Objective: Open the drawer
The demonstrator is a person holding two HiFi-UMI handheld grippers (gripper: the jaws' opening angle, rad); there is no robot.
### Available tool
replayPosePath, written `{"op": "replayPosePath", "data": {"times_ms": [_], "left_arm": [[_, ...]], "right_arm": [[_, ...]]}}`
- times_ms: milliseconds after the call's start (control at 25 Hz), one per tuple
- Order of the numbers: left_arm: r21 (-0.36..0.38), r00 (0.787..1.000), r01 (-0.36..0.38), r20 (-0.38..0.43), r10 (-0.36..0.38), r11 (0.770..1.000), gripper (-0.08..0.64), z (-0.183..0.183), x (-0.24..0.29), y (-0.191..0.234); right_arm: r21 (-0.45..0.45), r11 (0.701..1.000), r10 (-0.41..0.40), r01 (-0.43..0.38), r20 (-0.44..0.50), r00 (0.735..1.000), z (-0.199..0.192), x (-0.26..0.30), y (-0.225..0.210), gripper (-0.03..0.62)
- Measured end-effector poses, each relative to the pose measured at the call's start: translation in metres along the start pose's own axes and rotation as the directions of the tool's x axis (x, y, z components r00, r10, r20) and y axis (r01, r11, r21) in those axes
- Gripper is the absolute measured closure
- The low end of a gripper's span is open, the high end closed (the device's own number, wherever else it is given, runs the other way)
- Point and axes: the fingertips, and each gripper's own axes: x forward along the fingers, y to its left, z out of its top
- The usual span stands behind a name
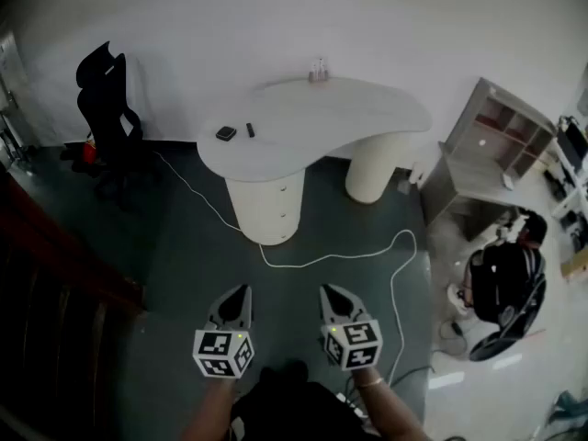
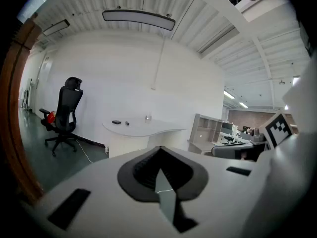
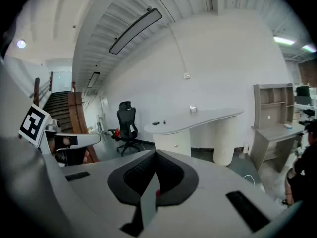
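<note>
You hold your left gripper [image 1: 242, 289] and right gripper [image 1: 331, 290] side by side, low over the dark floor [image 1: 184, 246]. Each has its jaws pressed together with nothing between them. The drawer [image 1: 278, 192] sits shut in the round pedestal [image 1: 262, 226] under the white curved desk [image 1: 312, 122], well ahead of both grippers.

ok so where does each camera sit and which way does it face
Head view: on the person's head, looking steeply down at white desk and black chair; forearms, left gripper and right gripper show.
Left gripper view: on the left gripper, facing the desk along its shut jaws; right gripper at right.
Right gripper view: on the right gripper, facing the desk along its shut jaws; left gripper at left.
Shared: all three show desk and chair.
</note>
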Motion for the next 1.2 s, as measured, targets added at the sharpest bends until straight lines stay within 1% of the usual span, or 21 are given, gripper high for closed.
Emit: {"op": "replayPosePath", "data": {"times_ms": [120,440,600,720,760,840,920,1080,1200], "left_arm": [[0.011,1.000,0.002,0.006,-0.002,1.000,0.557,0.003,0.000,-0.002],[0.010,1.000,-0.020,0.018,0.020,1.000,0.557,0.002,-0.004,-0.009],[0.011,0.999,-0.026,0.022,0.025,1.000,0.557,0.001,-0.004,-0.012],[0.008,0.999,-0.028,0.024,0.028,1.000,0.557,0.001,-0.002,-0.015],[0.007,0.999,-0.029,0.024,0.028,1.000,0.557,0.002,-0.002,-0.016],[0.003,0.999,-0.030,0.026,0.030,1.000,0.557,0.002,0.001,-0.019],[0.002,0.999,-0.029,0.028,0.029,1.000,0.557,0.002,0.004,-0.021],[0.012,0.999,-0.030,0.023,0.030,0.999,0.557,0.004,0.010,-0.024],[0.020,1.000,-0.029,0.013,0.028,0.999,0.557,0.007,0.019,-0.020]], "right_arm": [[0.008,1.000,-0.009,0.009,0.026,1.000,0.001,0.002,-0.001,0.591],[0.001,1.000,0.023,-0.023,0.025,0.999,-0.005,-0.001,-0.003,0.591],[0.036,0.998,0.043,-0.045,0.040,0.998,-0.004,0.001,-0.007,0.590],[0.050,0.998,0.046,-0.048,0.030,0.998,-0.004,0.003,-0.010,0.586],[0.047,0.998,0.049,-0.050,0.023,0.999,-0.005,0.004,-0.011,0.570],[0.043,0.997,0.065,-0.066,0.009,0.998,-0.007,0.005,-0.013,0.487],[0.039,0.996,0.080,-0.080,-0.003,0.997,-0.008,0.007,-0.014,0.431],[0.023,0.995,0.098,-0.097,-0.023,0.995,-0.010,0.011,-0.016,0.407],[0.009,0.996,0.090,-0.090,-0.032,0.995,-0.007,0.021,-0.023,0.393]]}}
